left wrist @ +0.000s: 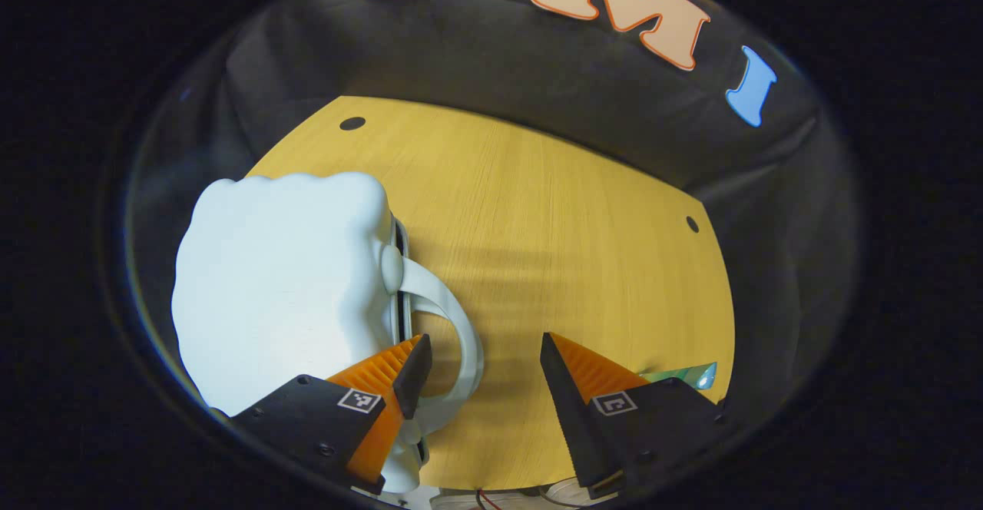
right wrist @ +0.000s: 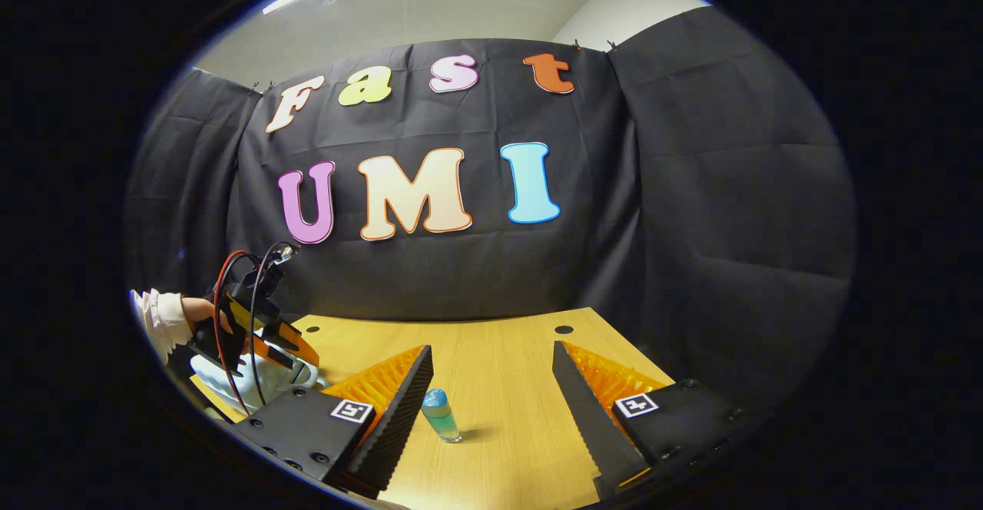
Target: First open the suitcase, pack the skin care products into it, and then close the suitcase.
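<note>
Fingers of the left gripper (left wrist: 484, 368) are spread, straddling the handle (left wrist: 449, 318) of the closed suitcase (left wrist: 284, 287); handle runs lengthwise between them. Right gripper (right wrist: 491, 395), spread, is well apart from the suitcase.

The pale mint-white hard-shell suitcase (left wrist: 276, 287) has a dark seam along its edge and a handle of the same pale tint. The wooden table (left wrist: 553, 249) is honey-yellow with fine straight grain. The small clear bottle (right wrist: 441, 415) holds blue-green liquid under a blue cap.
</note>
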`<state>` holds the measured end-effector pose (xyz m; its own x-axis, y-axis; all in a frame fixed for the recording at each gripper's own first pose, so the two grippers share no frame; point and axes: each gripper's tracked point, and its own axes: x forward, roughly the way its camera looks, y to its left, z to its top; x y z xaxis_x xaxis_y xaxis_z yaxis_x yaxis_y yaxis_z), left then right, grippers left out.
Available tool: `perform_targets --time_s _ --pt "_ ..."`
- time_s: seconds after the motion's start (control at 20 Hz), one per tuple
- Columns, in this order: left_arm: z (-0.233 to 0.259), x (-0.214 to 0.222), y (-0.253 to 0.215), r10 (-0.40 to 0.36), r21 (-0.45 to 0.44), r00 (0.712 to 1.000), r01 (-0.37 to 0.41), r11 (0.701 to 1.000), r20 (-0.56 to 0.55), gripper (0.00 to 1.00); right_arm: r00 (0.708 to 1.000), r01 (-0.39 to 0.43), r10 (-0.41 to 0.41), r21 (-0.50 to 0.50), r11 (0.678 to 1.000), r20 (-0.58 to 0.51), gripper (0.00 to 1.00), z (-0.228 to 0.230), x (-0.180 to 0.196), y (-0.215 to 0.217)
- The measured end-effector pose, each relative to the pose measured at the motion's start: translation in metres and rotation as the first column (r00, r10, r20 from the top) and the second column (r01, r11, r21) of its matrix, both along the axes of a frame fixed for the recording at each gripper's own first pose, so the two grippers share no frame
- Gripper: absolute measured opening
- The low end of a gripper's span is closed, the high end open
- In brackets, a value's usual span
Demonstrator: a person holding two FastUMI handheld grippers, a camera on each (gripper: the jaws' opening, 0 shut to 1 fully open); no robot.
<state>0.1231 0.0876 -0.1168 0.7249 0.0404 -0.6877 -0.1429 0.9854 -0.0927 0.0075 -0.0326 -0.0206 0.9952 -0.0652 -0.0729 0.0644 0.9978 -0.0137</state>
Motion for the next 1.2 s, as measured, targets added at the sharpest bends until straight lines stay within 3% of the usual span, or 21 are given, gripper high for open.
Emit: perform_targets --time_s 0.1,0.2,0.3,0.65,0.8,1.2 --pt "-0.011 0.002 0.005 0.017 0.014 0.997 -0.016 1.0 -0.073 0.85 1.0 0.011 -0.011 -0.018 1.0 -0.005 0.98 -0.001 0.0 -0.005" --pt "-0.02 0.004 0.008 0.024 0.021 0.99 -0.021 1.0 -0.141 0.69 1.0 0.021 -0.021 -0.03 0.999 -0.007 0.98 -0.001 -0.001 -0.011" --pt "-0.029 0.006 0.011 0.027 0.023 0.981 -0.023 0.999 -0.192 0.6 0.999 0.033 -0.034 -0.03 0.999 -0.009 0.98 -0.001 -0.003 -0.015" --pt "-0.054 0.009 0.011 0.047 0.012 0.955 -0.045 0.999 -0.294 0.37 0.997 0.072 -0.073 -0.037 0.997 -0.029 0.98 -0.007 -0.008 -0.033" --pt "-0.065 0.008 0.013 0.075 0.007 0.939 -0.077 0.997 -0.337 0.12 0.996 0.079 -0.08 -0.037 0.996 -0.026 0.98 -0.005 -0.007 -0.038" --pt "-0.055 0.008 0.007 0.027 0.003 0.947 -0.028 1.0 -0.321 0.03 0.998 0.054 -0.056 -0.042 0.998 -0.035 0.98 -0.007 0.001 -0.035"
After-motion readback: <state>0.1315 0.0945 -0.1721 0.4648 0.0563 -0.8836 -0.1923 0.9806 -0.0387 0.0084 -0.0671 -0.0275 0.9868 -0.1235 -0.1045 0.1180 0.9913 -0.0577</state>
